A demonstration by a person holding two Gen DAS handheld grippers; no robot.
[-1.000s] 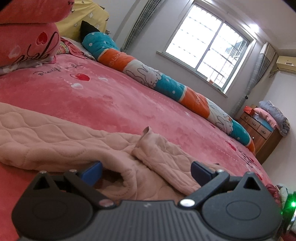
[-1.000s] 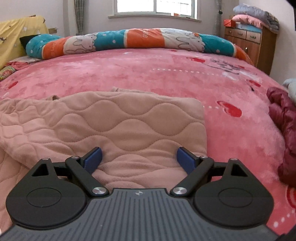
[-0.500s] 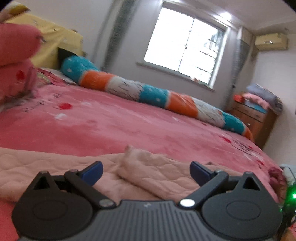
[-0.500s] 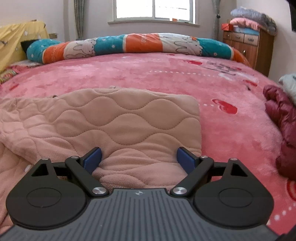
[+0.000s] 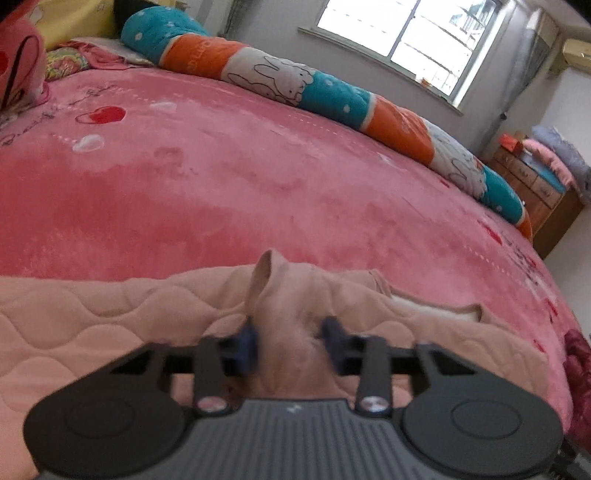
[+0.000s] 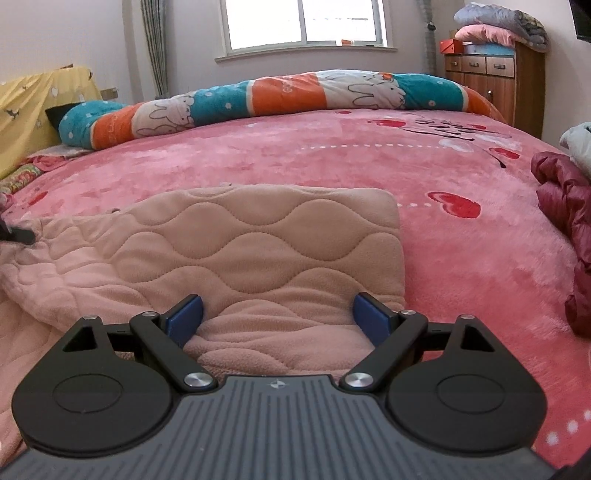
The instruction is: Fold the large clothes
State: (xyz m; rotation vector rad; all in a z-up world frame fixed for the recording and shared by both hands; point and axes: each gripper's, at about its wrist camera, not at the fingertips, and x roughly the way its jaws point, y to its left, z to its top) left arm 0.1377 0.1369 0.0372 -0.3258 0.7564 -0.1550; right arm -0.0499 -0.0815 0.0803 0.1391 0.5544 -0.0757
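a bedroom, mid-fold: the left gripper (image 5: pixel 288 341), whose blue pads stood wide apart over the cloth half a second ago, has now drawn them in on a bunched ridge of the pink quilted garment (image 5: pixel 110 325), pads pressing the fleece from both sides, so the grab on this side looks made, though blur leaves the firmness of the hold uncertain; the garment lies spread across the near part of the pink bed cover (image 5: pixel 258 177), one raised flap standing just beyond the pinch

to the right, the right gripper (image 6: pixel 276 318) has not changed over the last second: its fingers remain spread, straddling the near edge of the folded panel of the same garment (image 6: pixel 266 236) with the pads resting on or just above the fleece and nothing clamped; judged from this, the fold waits on the right side closing before both ends can be lifted and carried over together

counted left to right: one yellow covered seat (image 6: pixel 33 107) at the far left, one garment in work, two grippers, one long bolster (image 6: pixel 258 99) in teal, orange and white rabbit print along the far edge of the bed, one window (image 6: pixel 303 22), one wooden chest of drawers (image 6: pixel 495 81) with a stack of folded bedding on top, and one dark red padded garment (image 6: pixel 561 229) heaped at the right edge, well apart from the work
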